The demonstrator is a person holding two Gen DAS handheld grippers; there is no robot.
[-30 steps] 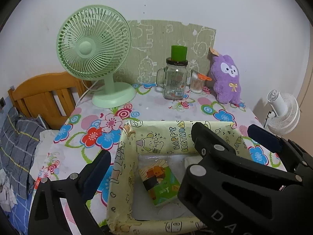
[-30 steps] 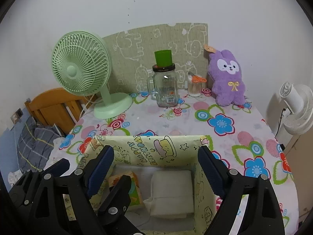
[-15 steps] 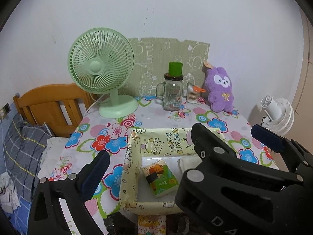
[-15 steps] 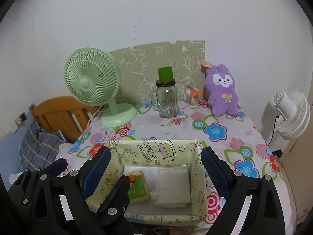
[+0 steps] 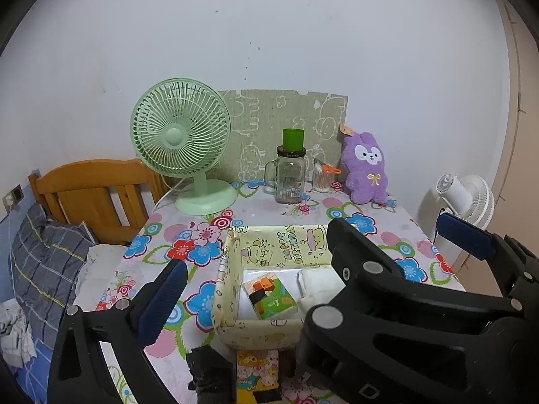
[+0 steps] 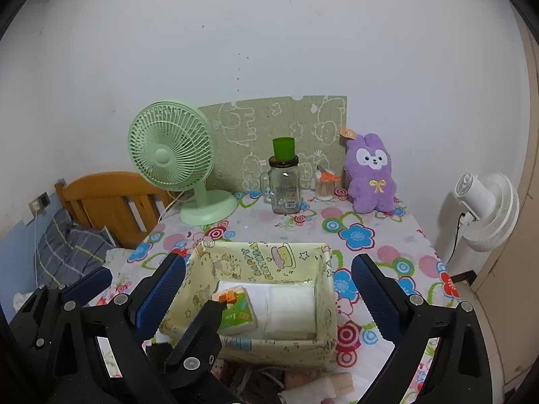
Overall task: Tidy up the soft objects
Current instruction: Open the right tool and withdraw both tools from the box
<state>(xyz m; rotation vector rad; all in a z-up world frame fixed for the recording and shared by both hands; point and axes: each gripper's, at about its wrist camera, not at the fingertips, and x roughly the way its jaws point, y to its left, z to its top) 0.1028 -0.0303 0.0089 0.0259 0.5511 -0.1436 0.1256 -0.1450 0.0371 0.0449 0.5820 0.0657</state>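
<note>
On the far left a grey plaid pillow [image 5: 43,262] lies by a wooden headboard [image 6: 111,202]. The green desk fan [image 5: 182,134] stands at the back of the flowered tablecloth [image 6: 370,235], then a glass mug jar [image 6: 284,188] with a green cup on top, then the purple plush bunny [image 6: 370,175] upright against the wall. Nearer, the yellow fabric box [image 6: 269,259] holds 2 soft things: a green tissue pack [image 5: 269,296] on its left side and a white folded cloth [image 6: 293,309] beside it. The left gripper [image 5: 313,262] stands wide, nothing between its pads. The right gripper [image 6: 269,293] is opening, its jaws empty above the box. A white fan [image 6: 485,208] stands off the table's right edge.
</note>
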